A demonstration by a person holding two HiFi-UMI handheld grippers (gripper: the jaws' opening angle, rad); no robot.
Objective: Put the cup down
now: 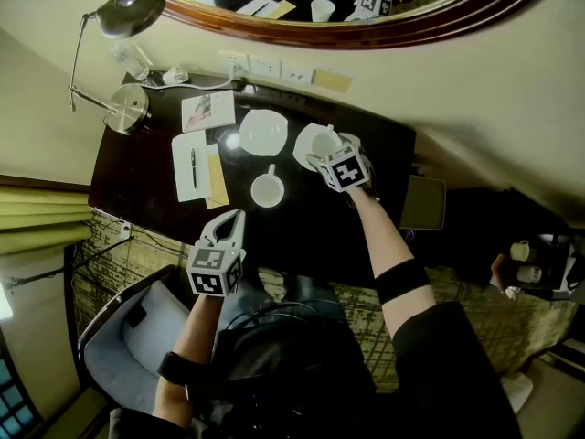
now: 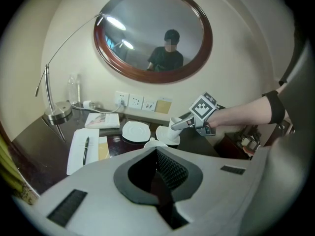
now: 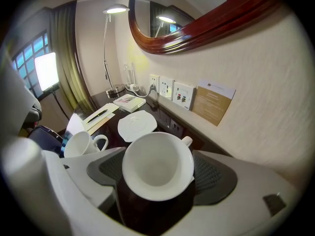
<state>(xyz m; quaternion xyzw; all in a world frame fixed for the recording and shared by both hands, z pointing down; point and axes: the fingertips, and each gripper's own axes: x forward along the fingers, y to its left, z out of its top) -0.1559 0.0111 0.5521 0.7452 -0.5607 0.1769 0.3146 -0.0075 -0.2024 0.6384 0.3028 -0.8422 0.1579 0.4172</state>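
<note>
Right gripper [image 1: 327, 150] has the cup [image 3: 157, 166] pinched between its wide-set jaws, pads on both sides, saucer [image 2: 165, 136] just under them. Looks like the set-down step: lower until it seats, then let go. Left gripper [image 2: 162, 173] is clamped together, empty.

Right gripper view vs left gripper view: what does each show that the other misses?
Only the right gripper view: the empty inside of the cup held between the right hand-held gripper's jaws, and the bright window.

Only the left gripper view: the left hand-held gripper, jaws shut on nothing, the person's reflection in the mirror, and the right one's marker cube from outside.

Both: the lamp, the empty saucer and the wall sockets.
</note>
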